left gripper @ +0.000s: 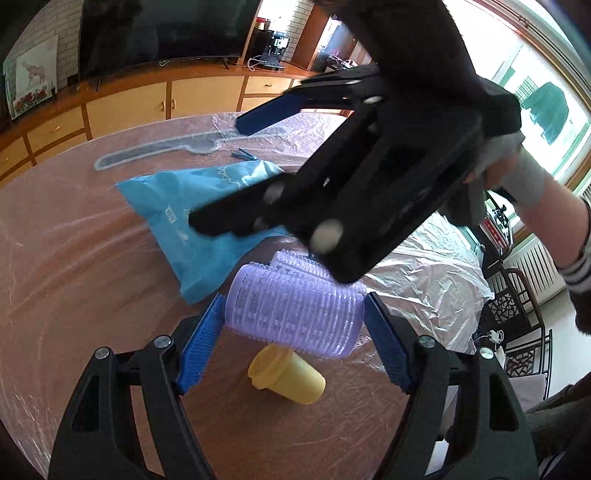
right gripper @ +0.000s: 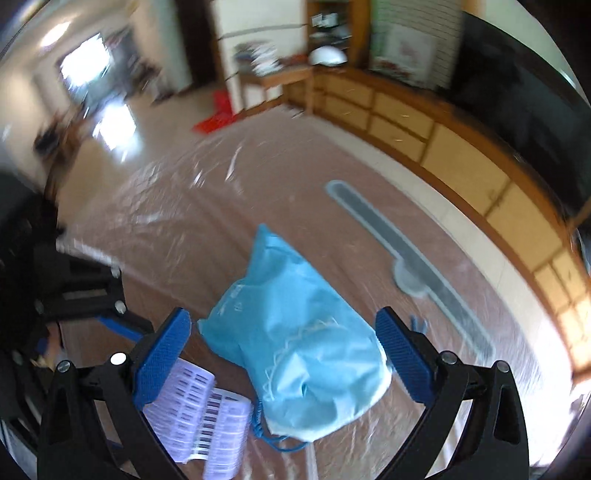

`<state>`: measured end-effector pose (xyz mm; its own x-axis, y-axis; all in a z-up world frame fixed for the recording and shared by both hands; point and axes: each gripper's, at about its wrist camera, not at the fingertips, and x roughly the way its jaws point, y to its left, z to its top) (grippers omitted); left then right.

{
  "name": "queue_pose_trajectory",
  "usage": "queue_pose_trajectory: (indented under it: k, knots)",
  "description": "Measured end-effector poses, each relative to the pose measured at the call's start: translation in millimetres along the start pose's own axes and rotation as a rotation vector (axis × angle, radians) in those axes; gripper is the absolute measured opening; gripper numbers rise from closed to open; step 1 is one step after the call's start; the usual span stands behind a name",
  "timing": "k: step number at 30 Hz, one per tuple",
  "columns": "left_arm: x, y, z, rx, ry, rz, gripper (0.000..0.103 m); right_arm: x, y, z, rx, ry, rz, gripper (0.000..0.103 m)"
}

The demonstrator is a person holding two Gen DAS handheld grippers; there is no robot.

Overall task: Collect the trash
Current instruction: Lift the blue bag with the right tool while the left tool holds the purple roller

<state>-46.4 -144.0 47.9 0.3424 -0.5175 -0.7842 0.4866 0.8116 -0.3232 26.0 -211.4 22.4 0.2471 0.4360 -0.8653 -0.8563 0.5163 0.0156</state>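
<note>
My left gripper [left gripper: 293,332] is shut on a purple hair roller pack [left gripper: 295,314] and holds it above the table. A yellow cup [left gripper: 286,374] lies on its side below it. A light blue bag [left gripper: 201,218] lies on the plastic-covered table. My right gripper [left gripper: 218,173] hovers open over that bag. In the right wrist view the right gripper [right gripper: 284,350] straddles the blue bag [right gripper: 295,354], apart from it, with the purple roller pack [right gripper: 199,413] at lower left.
A grey comb [right gripper: 413,266] lies on the table beyond the bag, also in the left wrist view [left gripper: 162,149]. Small blue pieces [left gripper: 243,154] lie near it. Clear plastic sheeting [left gripper: 436,273] bunches at the right. Cabinets and a TV [left gripper: 162,29] stand behind.
</note>
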Motion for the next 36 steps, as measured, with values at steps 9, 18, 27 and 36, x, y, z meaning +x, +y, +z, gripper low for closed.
queue_pose_trajectory:
  k: [9, 18, 27, 36]
  knots:
    - [3.2, 14.6, -3.9, -0.035, 0.001, 0.040, 0.076, 47.4, -0.2, 11.7, -0.065, 0.173, 0.031, 0.084]
    - [-10.0, 24.2, -4.4, -0.075, -0.037, 0.059, 0.076, 14.7, -35.3, -1.0, 0.214, 0.007, 0.123, 0.064]
    - [-28.5, 25.1, 2.6, -0.133, -0.113, 0.067, 0.076, -32.9, -66.7, -31.6, 0.473, -0.259, 0.128, 0.058]
    - [-40.7, 10.5, -1.6, -0.115, -0.158, 0.065, 0.076, -68.8, -53.0, -69.4, 0.578, -0.413, 0.178, 0.053]
